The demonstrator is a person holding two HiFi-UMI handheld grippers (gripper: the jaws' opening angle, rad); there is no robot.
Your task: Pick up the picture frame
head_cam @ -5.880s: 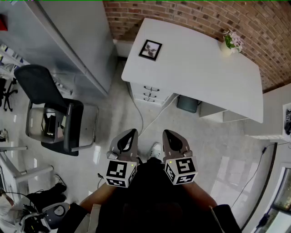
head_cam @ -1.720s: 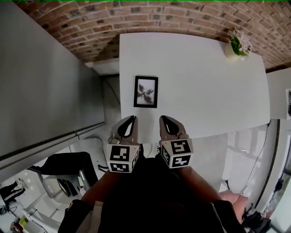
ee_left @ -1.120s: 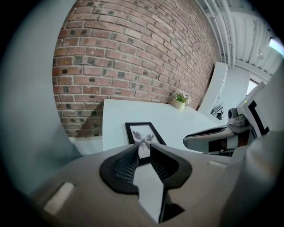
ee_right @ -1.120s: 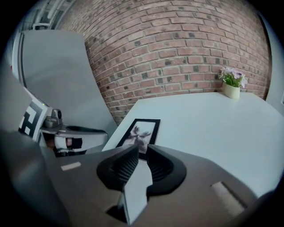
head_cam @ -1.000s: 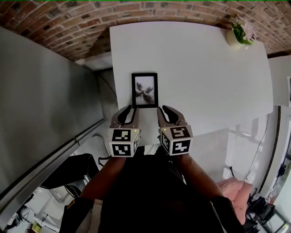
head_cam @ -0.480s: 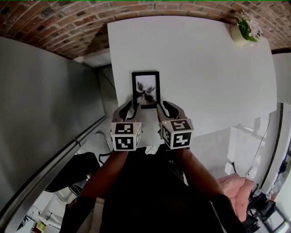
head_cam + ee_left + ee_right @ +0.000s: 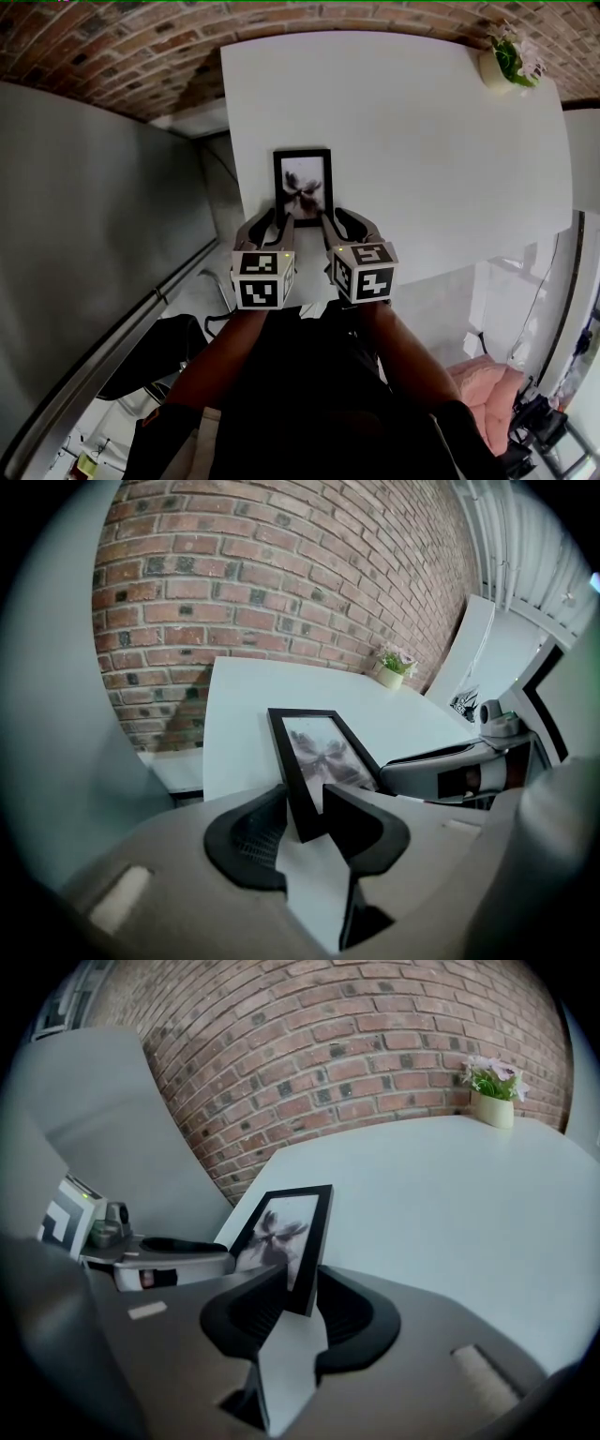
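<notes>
1. Both grippers are down at the near left part of the white desk (image 7: 422, 141), side by side, with their marker cubes turned toward me.
2. One black rectangular picture frame (image 7: 302, 186), holding a grey-and-black print, lies flat on the desk close to its left edge. Its long sides run away from me.
3. My left gripper (image 7: 267, 223) sits at the frame's near left corner. Its dark ribbed fingers (image 7: 246, 832) have just been opening and now stand wide. That corner lies in the gap between them, and I see no clamping on it.
4. My right gripper (image 7: 339, 223) sits at the frame's near right corner. Its fingers (image 7: 356, 1312) have also just been opening and stand wide. The frame's right-hand edge reaches in between them, again without any squeeze that I can see.
5. Each gripper view shows the other gripper lying just beside the frame, on its opposite side.
6. One small potted plant (image 7: 511, 58), with pale pink flowers in a cream pot, stands at the desk's far right corner, well apart from the frame.
7. Behind the desk's far edge runs a red brick wall (image 7: 122, 37).
</notes>
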